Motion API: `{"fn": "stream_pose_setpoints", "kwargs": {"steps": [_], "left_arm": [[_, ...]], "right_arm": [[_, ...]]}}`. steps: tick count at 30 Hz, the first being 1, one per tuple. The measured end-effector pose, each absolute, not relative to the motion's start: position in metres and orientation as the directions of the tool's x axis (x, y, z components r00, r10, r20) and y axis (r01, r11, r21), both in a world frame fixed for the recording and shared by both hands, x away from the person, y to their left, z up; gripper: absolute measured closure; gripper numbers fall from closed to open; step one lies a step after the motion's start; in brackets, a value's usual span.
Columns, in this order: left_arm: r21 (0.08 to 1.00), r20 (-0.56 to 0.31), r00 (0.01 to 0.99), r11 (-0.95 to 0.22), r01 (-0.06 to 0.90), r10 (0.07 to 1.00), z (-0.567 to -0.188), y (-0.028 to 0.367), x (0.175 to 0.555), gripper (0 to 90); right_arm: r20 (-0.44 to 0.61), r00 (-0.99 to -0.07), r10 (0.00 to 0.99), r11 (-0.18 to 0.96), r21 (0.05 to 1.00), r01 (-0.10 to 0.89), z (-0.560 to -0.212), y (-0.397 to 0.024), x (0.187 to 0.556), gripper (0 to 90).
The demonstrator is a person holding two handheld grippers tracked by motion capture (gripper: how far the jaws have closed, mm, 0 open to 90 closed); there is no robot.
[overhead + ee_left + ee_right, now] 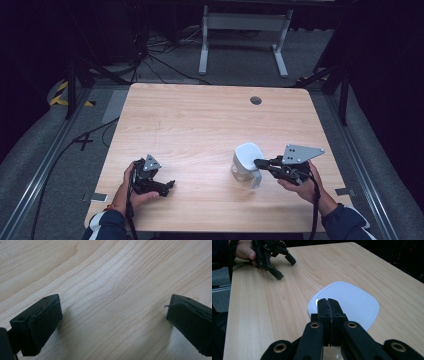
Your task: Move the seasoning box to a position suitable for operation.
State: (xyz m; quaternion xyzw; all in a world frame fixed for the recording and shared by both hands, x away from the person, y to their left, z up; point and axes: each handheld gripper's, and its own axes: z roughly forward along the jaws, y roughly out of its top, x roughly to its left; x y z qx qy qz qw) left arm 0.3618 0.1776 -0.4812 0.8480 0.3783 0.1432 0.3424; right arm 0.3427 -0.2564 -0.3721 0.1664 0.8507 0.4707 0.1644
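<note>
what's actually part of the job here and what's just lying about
In the job:
- white lidded container
- right gripper, jaws shut at its lid
- left gripper, jaws open

Lying about:
- white stand behind the table
- floor cables

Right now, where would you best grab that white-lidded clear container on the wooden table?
Probably the white handle jutting from the near right side of the white-lidded clear container. Come from the right, beside the right tool: the handle looks thin enough to pinch, while the rounded body looks too wide.
</note>
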Motion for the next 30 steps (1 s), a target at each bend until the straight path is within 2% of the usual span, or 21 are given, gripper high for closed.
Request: {"fn": "stream_pose_setpoints", "kwargs": {"steps": [6, 8, 11, 13, 15, 16, 19, 20, 21, 22, 23, 26, 27, 30], "left_arm": [[0.682, -0.016, 0.673, -0.484, 0.548, 0.740, -0.480, 0.177, 0.362, 0.6], [0.675, -0.014, 0.674, -0.490, 0.552, 0.739, -0.478, 0.176, 0.361, 4.0], [0.687, -0.016, 0.676, -0.483, 0.543, 0.737, -0.474, 0.171, 0.360, 19.8], [0.685, -0.031, 0.687, -0.485, 0.544, 0.726, -0.473, 0.168, 0.360, 22.1], [0.693, -0.033, 0.706, -0.493, 0.526, 0.707, -0.470, 0.162, 0.359, 32.9], [0.704, -0.029, 0.717, -0.495, 0.510, 0.696, -0.467, 0.158, 0.359, 33.6], [0.731, -0.021, 0.748, -0.501, 0.464, 0.663, -0.458, 0.144, 0.360, 43.2], [0.731, -0.021, 0.748, -0.501, 0.464, 0.663, -0.458, 0.144, 0.360, 49.0], [0.739, -0.009, 0.758, -0.506, 0.444, 0.652, -0.455, 0.140, 0.361, 49.0], [0.743, -0.005, 0.761, -0.507, 0.438, 0.649, -0.452, 0.133, 0.362, 58.4], [0.737, 0.005, 0.764, -0.519, 0.433, 0.645, -0.447, 0.125, 0.363, 64.1], [0.747, 0.012, 0.770, -0.517, 0.417, 0.638, -0.442, 0.116, 0.366, 76.0], [0.754, 0.038, 0.783, -0.532, 0.385, 0.621, -0.436, 0.106, 0.368, 78.6], [0.778, 0.033, 0.800, -0.518, 0.356, 0.599, -0.426, 0.093, 0.372, 82.6]], "right_arm": [[-0.112, -0.893, 0.436, 0.495, 0.859, 0.134, -0.374, -0.259, 0.343, 90.0], [-0.107, -0.894, 0.436, 0.492, 0.860, 0.137, -0.374, -0.260, 0.343, 90.0], [-0.109, -0.893, 0.436, 0.494, 0.859, 0.136, -0.374, -0.260, 0.343, 90.0], [-0.115, -0.894, 0.434, 0.497, 0.858, 0.132, -0.374, -0.260, 0.342, 90.0], [-0.112, -0.894, 0.435, 0.495, 0.859, 0.133, -0.374, -0.260, 0.342, 90.0], [-0.115, -0.894, 0.434, 0.495, 0.859, 0.130, -0.374, -0.260, 0.342, 90.0], [-0.115, -0.894, 0.433, 0.496, 0.859, 0.129, -0.375, -0.261, 0.341, 90.0], [-0.118, -0.895, 0.431, 0.495, 0.860, 0.125, -0.375, -0.261, 0.341, 90.0], [-0.118, -0.895, 0.431, 0.495, 0.860, 0.125, -0.375, -0.261, 0.341, 90.0], [-0.120, -0.893, 0.433, 0.498, 0.858, 0.126, -0.375, -0.261, 0.340, 90.0], [-0.126, -0.894, 0.431, 0.503, 0.856, 0.121, -0.374, -0.262, 0.340, 90.0], [-0.126, -0.894, 0.430, 0.502, 0.857, 0.120, -0.375, -0.262, 0.339, 90.0], [-0.128, -0.893, 0.431, 0.502, 0.856, 0.119, -0.375, -0.263, 0.339, 90.0], [-0.126, -0.894, 0.429, 0.503, 0.856, 0.121, -0.375, -0.263, 0.339, 90.0]]}}
